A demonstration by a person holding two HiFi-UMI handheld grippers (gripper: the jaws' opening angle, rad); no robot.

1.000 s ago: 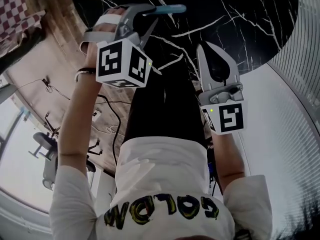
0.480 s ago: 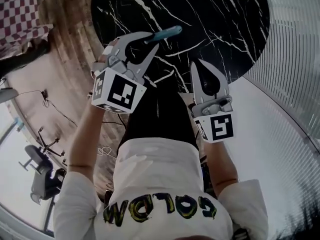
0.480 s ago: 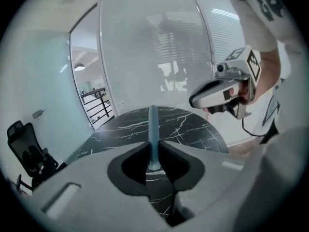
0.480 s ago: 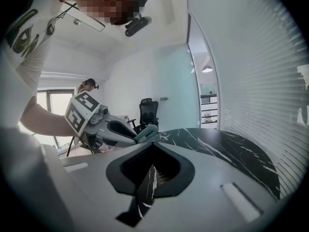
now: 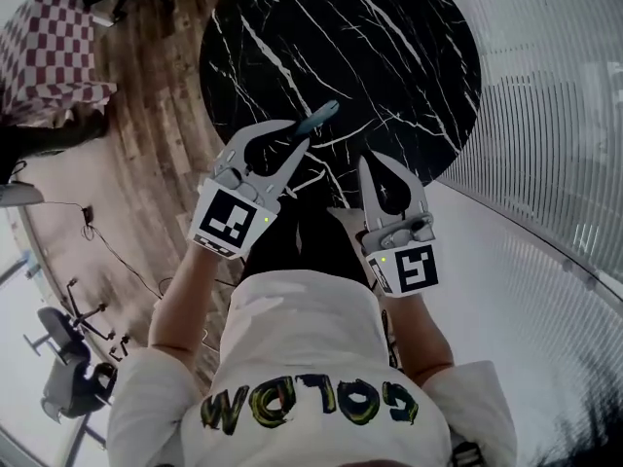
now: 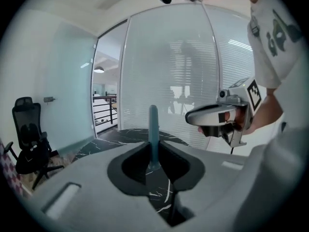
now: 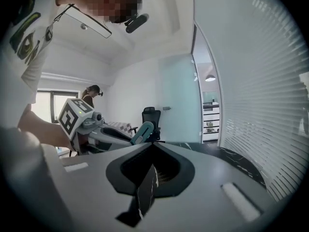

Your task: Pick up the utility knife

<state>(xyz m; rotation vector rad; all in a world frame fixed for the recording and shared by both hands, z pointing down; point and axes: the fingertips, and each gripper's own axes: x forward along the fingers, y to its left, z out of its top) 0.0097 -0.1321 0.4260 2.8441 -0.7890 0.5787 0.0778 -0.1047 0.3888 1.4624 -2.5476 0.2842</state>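
The left tongs (image 5: 294, 146) are clamped on the near end of the teal utility knife (image 6: 153, 129). Most of its body juts out past the tips, and it is held in the air, clear of the round black marble tabletop (image 5: 389, 37) below. The right tongs (image 5: 376, 163) hang just beside the left, apart from the knife, with jaws pressed together and nothing between them (only veined marble shows through the gap). A black office chair (image 6: 29, 129) stands on the wooden floor (image 5: 146, 115).
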